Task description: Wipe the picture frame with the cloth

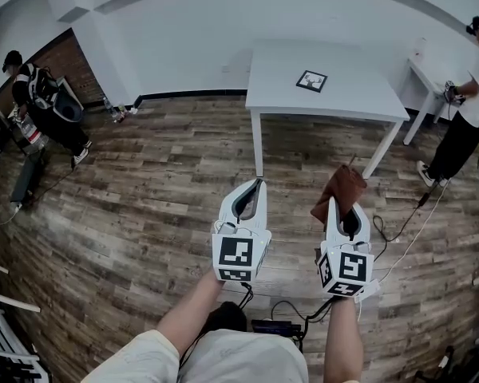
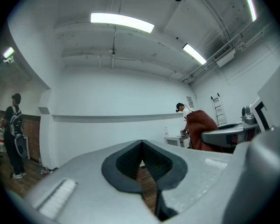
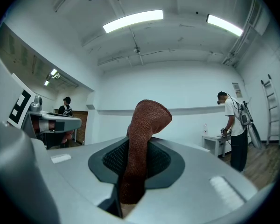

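The picture frame (image 1: 311, 80) lies flat on a white table (image 1: 351, 107) across the room, far ahead of both grippers. A rust-brown cloth (image 1: 342, 190) sticks up out of my right gripper (image 1: 336, 203), which is shut on it; the right gripper view shows the cloth (image 3: 144, 134) pinched between the dark pads and flopping over at its top. My left gripper (image 1: 258, 184) hangs beside it over the wooden floor, jaws together with nothing in them (image 2: 142, 146). The cloth (image 2: 203, 125) also shows at the right of the left gripper view.
A person (image 1: 44, 102) stands at the far left by a brick wall. Another person (image 1: 467, 110) works at a small white table (image 1: 425, 78) at the far right. Cables (image 1: 399, 228) trail over the wooden floor near my right side.
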{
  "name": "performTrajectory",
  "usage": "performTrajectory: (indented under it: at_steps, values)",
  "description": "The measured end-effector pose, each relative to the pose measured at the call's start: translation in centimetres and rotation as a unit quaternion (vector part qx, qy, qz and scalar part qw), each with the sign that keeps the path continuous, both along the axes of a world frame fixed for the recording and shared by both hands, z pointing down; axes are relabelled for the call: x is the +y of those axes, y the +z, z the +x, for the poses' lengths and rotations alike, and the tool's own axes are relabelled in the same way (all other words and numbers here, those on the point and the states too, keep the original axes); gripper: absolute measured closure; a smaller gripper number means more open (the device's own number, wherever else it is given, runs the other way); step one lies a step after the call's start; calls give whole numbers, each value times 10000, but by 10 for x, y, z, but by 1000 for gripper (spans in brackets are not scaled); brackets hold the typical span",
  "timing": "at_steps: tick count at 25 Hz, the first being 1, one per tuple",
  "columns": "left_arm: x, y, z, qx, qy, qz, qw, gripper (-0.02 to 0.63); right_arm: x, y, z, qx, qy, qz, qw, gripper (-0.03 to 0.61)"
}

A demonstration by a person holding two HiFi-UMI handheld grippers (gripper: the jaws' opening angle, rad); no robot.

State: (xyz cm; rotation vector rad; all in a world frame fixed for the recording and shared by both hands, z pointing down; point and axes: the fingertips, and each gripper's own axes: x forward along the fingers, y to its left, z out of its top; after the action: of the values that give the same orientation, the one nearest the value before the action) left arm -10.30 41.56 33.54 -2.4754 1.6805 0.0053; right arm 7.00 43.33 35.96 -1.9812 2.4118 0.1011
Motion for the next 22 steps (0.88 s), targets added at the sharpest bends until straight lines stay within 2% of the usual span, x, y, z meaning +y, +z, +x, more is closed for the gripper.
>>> performTrajectory:
  at_steps: [7,14,22]
  values:
    - [-55,11,1,109,31,-51,9999,614,-53,11,3,42,8,-79,10000,471]
    - [-165,25,-28,287,42,-183,9994,614,-161,12,-20,117,50,-117,9999,471]
    - [-276,9,-66,332,63,-126,9993,614,-271,-11,-60,299,89,-12,9995,471]
